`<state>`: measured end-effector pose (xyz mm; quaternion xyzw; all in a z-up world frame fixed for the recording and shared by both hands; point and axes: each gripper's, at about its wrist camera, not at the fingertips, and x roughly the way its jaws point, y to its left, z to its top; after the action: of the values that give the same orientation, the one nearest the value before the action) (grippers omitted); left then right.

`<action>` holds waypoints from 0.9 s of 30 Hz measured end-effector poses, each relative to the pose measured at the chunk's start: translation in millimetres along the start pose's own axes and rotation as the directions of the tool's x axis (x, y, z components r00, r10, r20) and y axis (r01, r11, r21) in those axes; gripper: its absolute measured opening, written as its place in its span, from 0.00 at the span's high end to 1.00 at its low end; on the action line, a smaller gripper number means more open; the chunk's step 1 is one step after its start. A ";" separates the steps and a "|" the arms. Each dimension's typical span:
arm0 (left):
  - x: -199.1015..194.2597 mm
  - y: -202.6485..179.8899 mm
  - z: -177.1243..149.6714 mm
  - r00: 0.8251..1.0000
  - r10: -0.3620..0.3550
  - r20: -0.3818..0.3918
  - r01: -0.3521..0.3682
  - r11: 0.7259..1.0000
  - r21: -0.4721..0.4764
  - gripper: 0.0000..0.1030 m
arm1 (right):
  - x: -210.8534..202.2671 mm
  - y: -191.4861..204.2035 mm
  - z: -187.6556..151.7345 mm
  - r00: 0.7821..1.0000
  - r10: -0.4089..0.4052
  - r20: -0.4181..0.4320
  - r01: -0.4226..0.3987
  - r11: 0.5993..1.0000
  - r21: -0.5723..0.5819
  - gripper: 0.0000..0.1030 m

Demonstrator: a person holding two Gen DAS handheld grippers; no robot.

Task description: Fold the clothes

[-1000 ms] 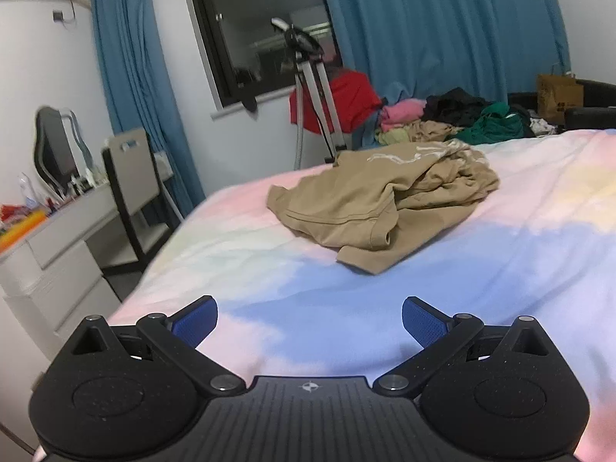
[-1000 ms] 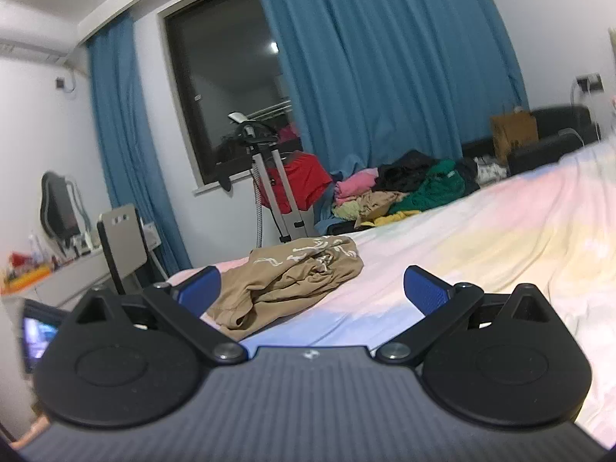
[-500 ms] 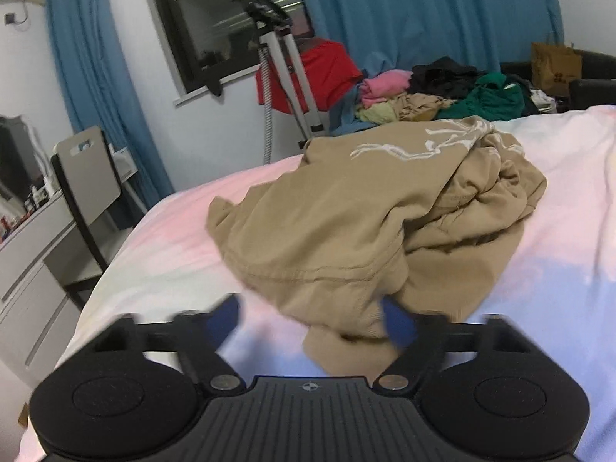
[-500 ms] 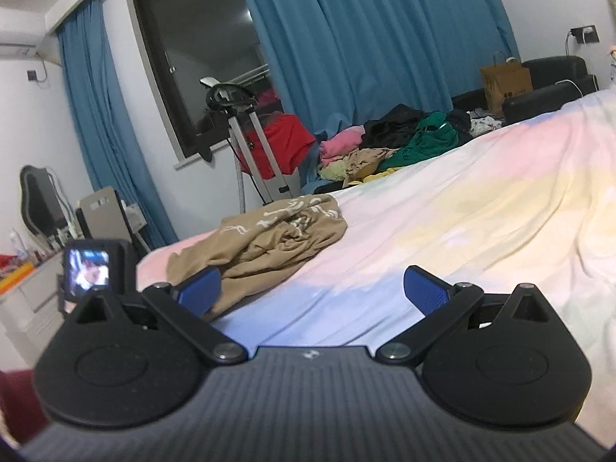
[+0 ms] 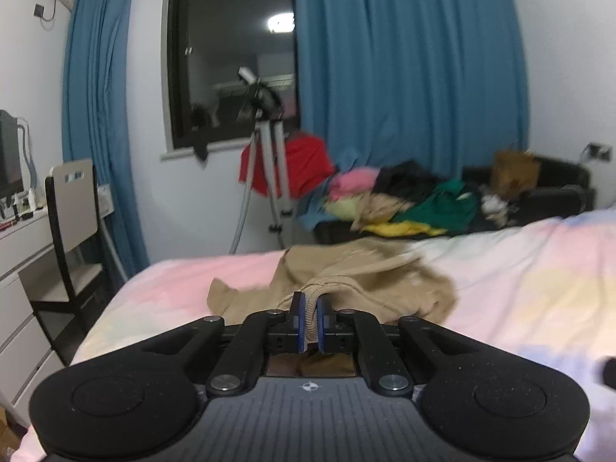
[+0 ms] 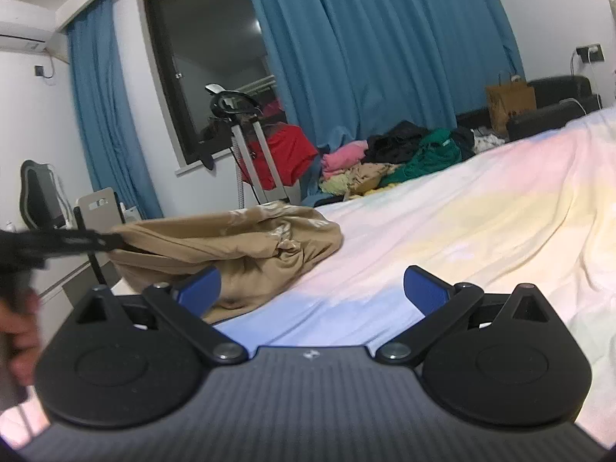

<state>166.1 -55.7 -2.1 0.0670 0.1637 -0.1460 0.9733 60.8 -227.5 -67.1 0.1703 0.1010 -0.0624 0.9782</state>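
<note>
A crumpled tan garment [image 5: 369,277] lies on the pastel bedspread [image 5: 531,288]. My left gripper [image 5: 309,321] is shut on a ribbed edge of this garment, which is pinched between the blue pads and lifted slightly. In the right wrist view the same tan garment [image 6: 238,246] is stretched out to the left, where the left gripper [image 6: 104,242] pulls its edge. My right gripper [image 6: 312,288] stands open over the bedspread [image 6: 462,231], just right of the garment, with nothing between its blue pads [image 6: 423,287].
A pile of coloured clothes [image 5: 408,200] lies beyond the bed's far edge, beside a tripod [image 5: 265,169] and a red cloth. A chair [image 5: 73,231] and white drawers stand at the left. A person's hand [image 6: 19,331] shows at the left edge.
My left gripper moved forward onto the tan garment, shut on its edge and lifted it. The right gripper stayed open and came a little closer to the garment.
</note>
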 end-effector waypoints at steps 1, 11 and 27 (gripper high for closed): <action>-17.3 -1.4 0.1 1.000 -0.019 0.011 0.019 1.000 -0.007 0.94 | -4.4 2.3 0.1 1.000 0.005 0.008 -0.005 1.000 -0.012 0.00; -172.6 5.9 -16.8 0.975 -0.157 0.156 0.177 0.976 -0.125 0.95 | -46.1 37.3 -0.1 0.999 0.051 0.010 -0.049 0.990 -0.136 0.00; -190.3 85.1 -52.6 0.961 -0.175 0.212 0.248 0.884 -0.395 0.94 | -11.7 118.6 -39.3 0.942 0.164 -0.293 -0.226 0.955 -0.192 0.30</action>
<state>4.5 84.4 20.0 -0.1741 0.1135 -0.2183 0.9535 61.0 -102.1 -62.8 0.0757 0.2240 0.0712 0.9690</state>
